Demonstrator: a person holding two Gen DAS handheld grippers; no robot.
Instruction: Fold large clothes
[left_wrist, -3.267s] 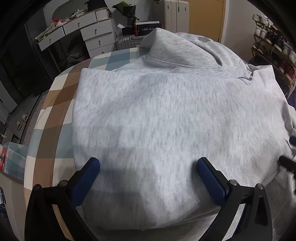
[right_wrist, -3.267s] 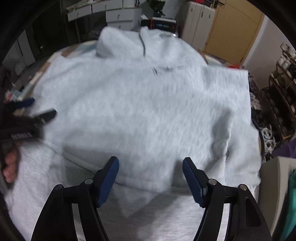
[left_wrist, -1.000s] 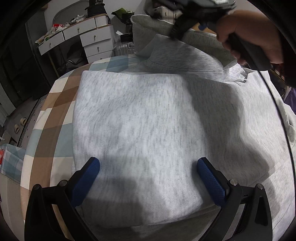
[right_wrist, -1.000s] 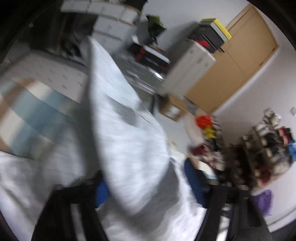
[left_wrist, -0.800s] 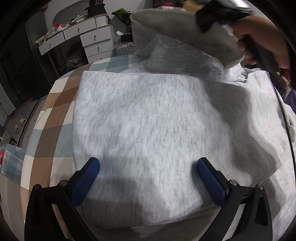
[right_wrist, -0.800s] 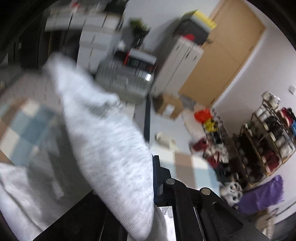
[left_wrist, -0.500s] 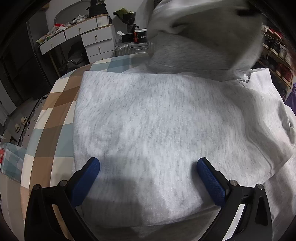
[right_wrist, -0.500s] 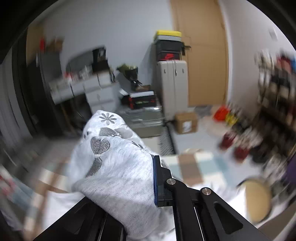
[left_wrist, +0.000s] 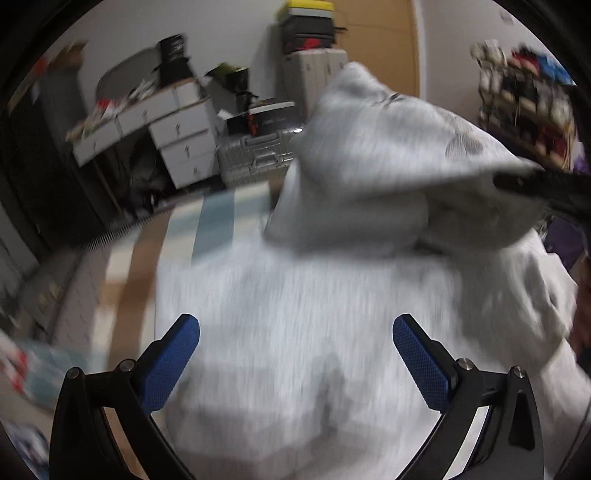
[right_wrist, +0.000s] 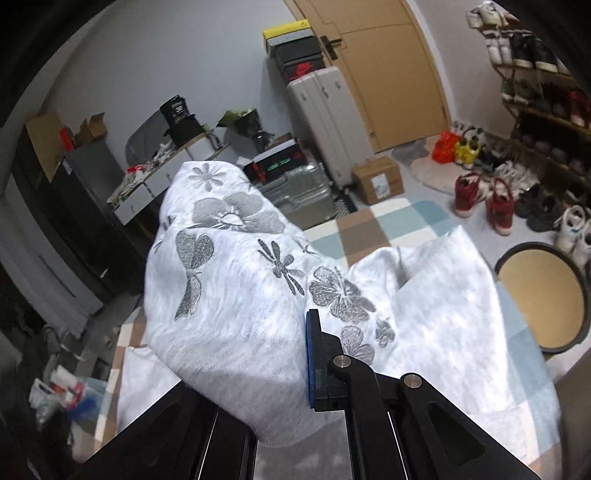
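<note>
A light grey hoodie (left_wrist: 314, 314) lies on a checked table cover (left_wrist: 147, 258). My left gripper (left_wrist: 295, 354) is open and empty, its blue fingertips (left_wrist: 170, 358) low over the hoodie's folded body. My right gripper (right_wrist: 295, 365) is shut on the hood (right_wrist: 236, 280), which bears grey flower embroidery, and holds it lifted above the body. In the left wrist view the lifted hood (left_wrist: 388, 177) hangs at the upper right with the right gripper's black finger (left_wrist: 535, 184) on it. The rest of the hoodie (right_wrist: 424, 306) lies below it.
White drawers (left_wrist: 177, 129) and a silver suitcase (left_wrist: 255, 155) stand behind the table. A shoe rack (right_wrist: 546, 92), a door (right_wrist: 388, 66), a cardboard box (right_wrist: 376, 179) and a round stool (right_wrist: 539, 295) are to the right.
My right gripper has closed on the hood and lifted it up and toward me over the body. My left gripper has stayed open, and its view has just tilted up.
</note>
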